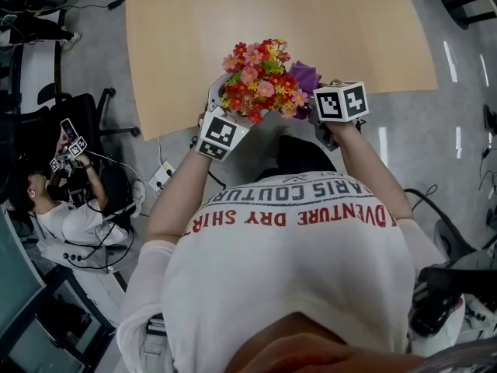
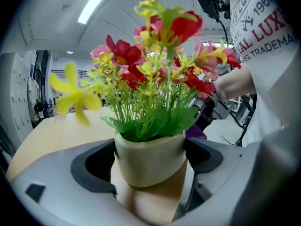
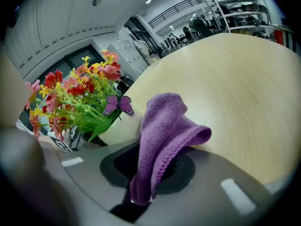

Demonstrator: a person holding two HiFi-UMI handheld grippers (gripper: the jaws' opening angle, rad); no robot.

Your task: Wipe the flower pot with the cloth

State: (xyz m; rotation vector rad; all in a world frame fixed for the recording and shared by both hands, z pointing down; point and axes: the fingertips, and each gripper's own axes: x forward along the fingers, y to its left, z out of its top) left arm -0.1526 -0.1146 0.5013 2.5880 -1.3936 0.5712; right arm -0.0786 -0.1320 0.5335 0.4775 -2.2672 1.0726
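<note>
Fingers (image 2: 91, 171) of the left gripper (image 2: 149, 166) clamp both sides of the cream flower pot (image 2: 149, 149), held over the bench (image 1: 272, 22) edge. Fingers (image 3: 186, 173) of the right gripper (image 3: 150, 173) pinch the folded purple cloth (image 3: 162, 135) just beside it. Only the right gripper view shows a purple butterfly (image 3: 118, 104) among the flowers (image 1: 260, 80).

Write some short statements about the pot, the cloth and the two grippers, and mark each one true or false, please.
1. The left gripper has its jaws shut on the pot. True.
2. The cloth is green. False: it is purple.
3. The right gripper holds the cloth between its jaws. True.
4. The pot is empty. False: it holds flowers, red, pink and yellow.
</note>
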